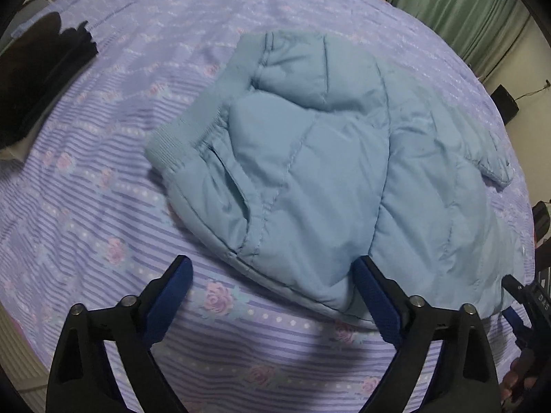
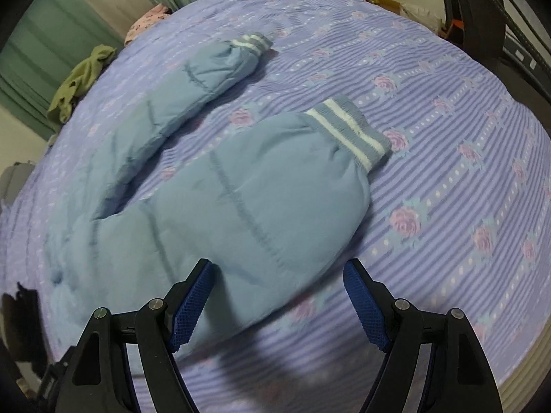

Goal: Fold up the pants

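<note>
Light blue padded pants (image 1: pixel 310 172) lie spread on a bed. The left wrist view shows the waist end with its ribbed waistband (image 1: pixel 193 130) at the left. My left gripper (image 1: pixel 272 272) is open, its jaws on either side of the near edge of the pants, just above it. The right wrist view shows both legs (image 2: pixel 241 203), each ending in a striped ribbed cuff (image 2: pixel 347 134), the far one (image 2: pixel 251 43) splayed away. My right gripper (image 2: pixel 279 275) is open over the near leg's edge, holding nothing.
The bed has a purple striped sheet with roses (image 1: pixel 103 206). A black item (image 1: pixel 38 75) lies at the left edge. Green cloth (image 2: pixel 75 79) and pink cloth (image 2: pixel 144 20) lie at the far side by green curtains (image 1: pixel 465 7). Clutter stands beyond the bed (image 2: pixel 458 10).
</note>
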`<state>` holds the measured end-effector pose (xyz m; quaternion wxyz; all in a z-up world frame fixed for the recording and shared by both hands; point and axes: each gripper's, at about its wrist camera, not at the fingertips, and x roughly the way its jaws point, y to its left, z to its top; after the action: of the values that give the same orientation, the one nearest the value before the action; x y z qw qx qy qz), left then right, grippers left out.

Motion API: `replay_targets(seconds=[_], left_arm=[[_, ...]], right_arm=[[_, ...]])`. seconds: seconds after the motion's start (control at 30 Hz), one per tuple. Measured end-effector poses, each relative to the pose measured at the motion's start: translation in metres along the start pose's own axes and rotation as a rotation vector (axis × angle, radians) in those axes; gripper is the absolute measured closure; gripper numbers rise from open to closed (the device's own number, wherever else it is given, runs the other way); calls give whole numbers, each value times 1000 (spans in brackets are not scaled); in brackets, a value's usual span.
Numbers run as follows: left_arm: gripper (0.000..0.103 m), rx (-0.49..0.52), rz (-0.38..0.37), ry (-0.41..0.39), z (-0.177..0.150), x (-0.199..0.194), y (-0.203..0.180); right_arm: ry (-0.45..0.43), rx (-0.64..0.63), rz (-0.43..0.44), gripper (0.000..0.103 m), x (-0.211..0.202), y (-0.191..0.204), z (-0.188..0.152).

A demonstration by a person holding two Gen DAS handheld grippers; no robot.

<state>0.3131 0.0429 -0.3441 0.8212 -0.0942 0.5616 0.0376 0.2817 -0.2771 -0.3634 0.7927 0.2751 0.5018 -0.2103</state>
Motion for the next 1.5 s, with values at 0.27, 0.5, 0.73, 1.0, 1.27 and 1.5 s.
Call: replay_targets(seconds=[0.27,0.5,0.73,1.0,1.27,1.5], left_arm=[[18,-25,-41,36,5,17,-13],[23,5,-77,35,4,13,-29],[76,-38,-130,39,-1,4,-21],[87,-46,-129,-41,3,-56,-24],[87,-32,-128,-90,48,-88,-50],[87,-63,-122,-161,123,-61,-70]], right_arm=[[51,-51,9,81,12,4,19],[-61,-139,-66,91,-48,1,11],[21,-156,-100,91,-47,-8,-8],[-39,-182,-55,91,-91,-1,5],[-196,-126,3,91,-140,8,56],[-259,-10,31,91,-98,34,122]])
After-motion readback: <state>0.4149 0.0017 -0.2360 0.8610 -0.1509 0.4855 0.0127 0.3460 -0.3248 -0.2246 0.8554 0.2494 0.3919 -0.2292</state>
